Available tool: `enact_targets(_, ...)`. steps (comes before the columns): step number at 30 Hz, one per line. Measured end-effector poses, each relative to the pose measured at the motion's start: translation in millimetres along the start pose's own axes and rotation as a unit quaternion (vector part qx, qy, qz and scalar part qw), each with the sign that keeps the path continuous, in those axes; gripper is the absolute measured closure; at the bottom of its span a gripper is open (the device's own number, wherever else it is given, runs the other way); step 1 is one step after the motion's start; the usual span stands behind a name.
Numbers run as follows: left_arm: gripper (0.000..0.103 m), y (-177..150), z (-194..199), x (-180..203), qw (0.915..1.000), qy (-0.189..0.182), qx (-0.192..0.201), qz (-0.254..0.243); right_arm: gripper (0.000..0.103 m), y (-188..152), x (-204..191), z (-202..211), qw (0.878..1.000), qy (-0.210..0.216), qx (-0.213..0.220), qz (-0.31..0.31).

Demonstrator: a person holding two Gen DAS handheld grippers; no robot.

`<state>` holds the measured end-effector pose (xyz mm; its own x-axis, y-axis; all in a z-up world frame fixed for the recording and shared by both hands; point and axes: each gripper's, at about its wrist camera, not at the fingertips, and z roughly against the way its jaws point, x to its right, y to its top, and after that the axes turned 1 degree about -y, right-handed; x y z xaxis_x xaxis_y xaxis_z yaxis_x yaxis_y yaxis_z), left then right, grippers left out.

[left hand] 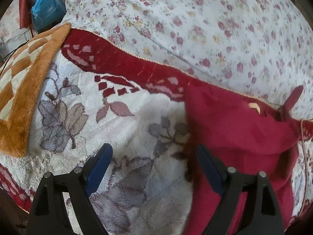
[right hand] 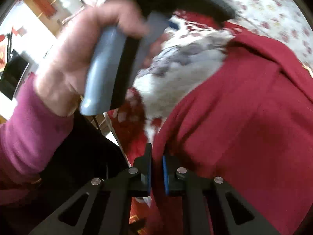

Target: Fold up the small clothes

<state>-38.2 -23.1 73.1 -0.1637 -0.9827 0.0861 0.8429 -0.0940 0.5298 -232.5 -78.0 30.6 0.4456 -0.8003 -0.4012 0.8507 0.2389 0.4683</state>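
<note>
I find the red garment [left hand: 240,137] lying on the plush floral blanket [left hand: 125,129], on the right half of the left wrist view, with its far edge running along the blanket's red border toward the rose-print quilt [left hand: 205,19]. A small strap or tab [left hand: 293,98] sticks up at its far right corner.

My left gripper [left hand: 154,168] hovers with its jaws well apart and nothing between them. One blue pad [left hand: 209,170] sits over the garment's left edge; the other [left hand: 99,166] is over bare blanket. The cloth therefore lies to the right of this tool.

My right gripper [right hand: 156,168] has its jaws drawn together on the near left edge of the red garment [right hand: 244,117]; cloth shows in the narrow gap between the blue pads [right hand: 165,174]. In the right wrist view the person's hand [right hand: 78,58], in a pink sleeve [right hand: 29,133], holds the left tool's grey handle [right hand: 103,68] up and to the left.

Judgement: the right hand has the edge pinched, so the fold turns on carrying that edge across the garment's width. The left tool, nearest the same edge further along, is placed to take a second grip.
</note>
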Motion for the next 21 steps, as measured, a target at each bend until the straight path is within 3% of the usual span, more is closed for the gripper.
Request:
enact_targets(2, 0.016, 0.4, 0.2, 1.9, 1.0, -0.001, 0.001, -0.003, 0.092, -0.4, 0.3, -14.2, 1.0, 0.001, -0.003, -0.01)
enact_targets(5, 0.016, -0.8, -4.0, 8.5, 0.9999, -0.004, -0.006, -0.015, 0.08, -5.6, 3.9, -3.4, 0.999, 0.029, 0.015, -0.028)
enact_targets(7, 0.016, -1.5, -6.3, 15.2, 0.9996, -0.007, -0.009, -0.024, 0.049, -9.6, 12.9, 10.2, 0.997, 0.052, 0.015, -0.056)
enact_targets(8, 0.016, -2.0, -6.7, 18.5, 0.9995, -0.009, -0.009, -0.028, 0.047, -11.2, 17.8, 19.9, 0.997, 0.052, 0.02, -0.062)
enact_targets(11, 0.016, -4.8, -7.9, 31.1, 0.999, -0.012, -0.009, -0.043, 0.047, -14.2, 39.2, 58.3, 0.996, -0.02, 0.059, -0.064)
enact_targets(13, 0.016, -7.7, -11.2, 38.5, 0.9984, -0.011, -0.012, -0.055, 0.045, -17.5, 65.9, 84.7, 0.989, -0.068, 0.082, -0.098)
enact_targets(18, 0.016, -12.0, -20.5, 50.9, 0.9974, -0.008, -0.022, -0.068, 0.042, -38.2, 135.8, 143.3, 0.955, -0.175, 0.138, -0.195)
enact_targets(21, 0.016, -10.5, -21.0, 56.1, 0.9977, -0.012, -0.016, -0.065, 0.036, -41.4, 178.4, 168.1, 0.933, -0.219, 0.158, -0.237)
